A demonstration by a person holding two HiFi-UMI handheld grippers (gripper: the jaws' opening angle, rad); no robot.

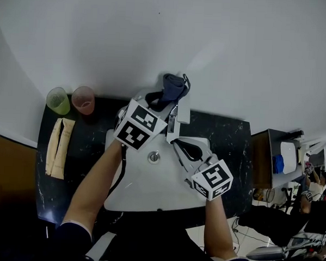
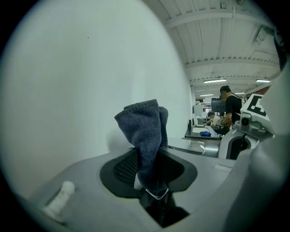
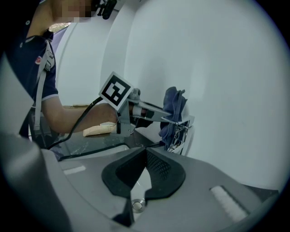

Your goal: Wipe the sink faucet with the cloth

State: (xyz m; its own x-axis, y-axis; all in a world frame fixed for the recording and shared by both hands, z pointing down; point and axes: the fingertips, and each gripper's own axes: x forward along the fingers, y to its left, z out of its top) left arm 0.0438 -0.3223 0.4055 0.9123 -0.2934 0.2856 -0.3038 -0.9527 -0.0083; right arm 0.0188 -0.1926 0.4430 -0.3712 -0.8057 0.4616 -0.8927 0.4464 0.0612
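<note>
Head view. My left gripper (image 1: 163, 98) reaches over the back of the white sink (image 1: 128, 199) toward the wall (image 1: 222, 43). The dark blue-grey cloth (image 1: 173, 86) is bunched at its tips, beyond the chrome faucet (image 1: 174, 122) and close to the wall. My right gripper (image 1: 179, 146) lies low over the basin, to the right of the drain (image 1: 154, 157), tips aimed at the faucet base. On the black countertop (image 1: 88, 145) to the left: a green cup (image 1: 58, 101) and a pink cup (image 1: 83, 99) side by side, and a folded beige towel (image 1: 59, 147) just in front of them.

Left gripper view. Jaws partly closed, pads pinching the lower end of the cloth. The rest of the cloth stands up out of the grip as a folded wad against the pale wall. A person (image 2: 232, 106) stands far back in the room on the right.

Right gripper view. Jaws fully together, nothing between them. The drain shows below the closed tips. Ahead, the left gripper extends from the left with the cloth at its tips, right at the top of the faucet. I cannot confirm whether cloth and metal are touching. The beige towel shows behind my left forearm.
</note>
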